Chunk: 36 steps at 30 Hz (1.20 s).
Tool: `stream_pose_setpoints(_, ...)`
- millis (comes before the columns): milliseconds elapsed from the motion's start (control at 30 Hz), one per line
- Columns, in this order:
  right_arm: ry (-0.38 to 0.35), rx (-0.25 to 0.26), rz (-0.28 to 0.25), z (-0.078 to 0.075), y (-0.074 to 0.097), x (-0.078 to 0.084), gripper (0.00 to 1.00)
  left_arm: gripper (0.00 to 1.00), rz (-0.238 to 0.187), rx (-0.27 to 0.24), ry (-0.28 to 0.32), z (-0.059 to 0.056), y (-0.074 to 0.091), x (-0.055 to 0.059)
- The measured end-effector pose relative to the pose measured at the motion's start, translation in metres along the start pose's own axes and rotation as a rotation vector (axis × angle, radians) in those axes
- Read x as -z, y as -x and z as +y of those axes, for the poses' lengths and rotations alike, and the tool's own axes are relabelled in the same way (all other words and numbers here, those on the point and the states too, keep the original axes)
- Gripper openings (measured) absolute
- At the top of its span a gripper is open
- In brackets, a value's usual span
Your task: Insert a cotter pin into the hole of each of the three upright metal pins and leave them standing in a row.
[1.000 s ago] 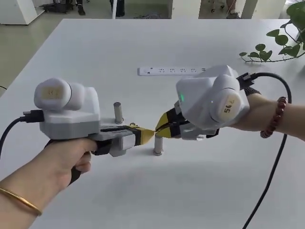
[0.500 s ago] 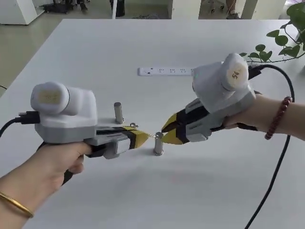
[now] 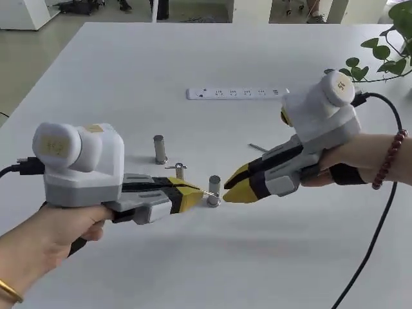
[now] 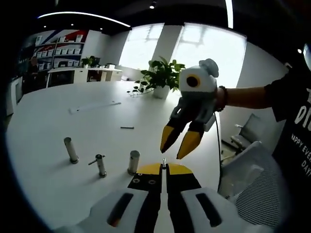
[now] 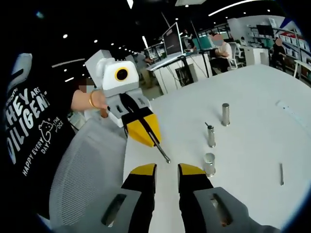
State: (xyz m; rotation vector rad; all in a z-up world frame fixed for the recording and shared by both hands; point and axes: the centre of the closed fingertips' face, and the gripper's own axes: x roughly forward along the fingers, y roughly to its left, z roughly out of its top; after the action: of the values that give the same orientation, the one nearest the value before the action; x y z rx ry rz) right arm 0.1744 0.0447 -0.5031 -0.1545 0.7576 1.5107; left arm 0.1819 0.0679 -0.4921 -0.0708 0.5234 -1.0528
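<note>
Three upright metal pins stand in a row: a far pin [image 3: 159, 149], a middle pin [image 3: 179, 171] with a cotter pin through its top, and a near pin [image 3: 214, 190]. My left gripper [image 3: 196, 191] is shut on a thin cotter pin [image 3: 206, 193] that points at the near pin's top. In the right gripper view this cotter pin [image 5: 161, 147] juts from the left gripper [image 5: 154, 142]. My right gripper [image 3: 226, 192] hangs open just right of the near pin, with nothing between its jaws [image 5: 166, 170]. The left gripper view shows the open right gripper [image 4: 171, 152] and the near pin [image 4: 133, 161].
A loose cotter pin [image 3: 259, 148] lies on the white table behind the right gripper. A white power strip [image 3: 235, 94] lies farther back, and a potted plant [image 3: 380, 58] trails over the far right corner. The right gripper's cable runs down the right side.
The right gripper has let go of the cotter pin, opened and drawn back to the right. The left gripper keeps the pin and has dropped slightly toward the near metal pin.
</note>
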Motion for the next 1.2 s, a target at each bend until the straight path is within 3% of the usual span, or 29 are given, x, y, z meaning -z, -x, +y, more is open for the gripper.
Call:
stream_pose_setpoints(133,-0.011,-0.052,0.000,0.010,-0.001,0.003,0.12,0.00,-0.010,0.050,-0.029,-0.009,0.000,0.001)
stream_pose_setpoints(567,0.009,-0.174,0.027,0.036,-0.005,0.010,0.06,0.00,-0.026,0.194,-0.044,-0.037,0.004,0.003)
stream_pose_setpoints(800,0.011,-0.202,0.024,0.041,-0.007,0.010,0.02,0.00,-0.033,0.208,-0.040,-0.040,0.004,0.003)
stream_pose_setpoints(900,0.007,-0.201,0.025,0.041,-0.007,0.010,0.01,0.00,-0.062,0.219,-0.013,-0.041,0.004,-0.002)
stream_pose_setpoints(1200,0.059,-0.194,0.025,0.040,-0.005,0.009,0.00,0.00,-0.049,0.217,-0.020,-0.040,0.003,0.000)
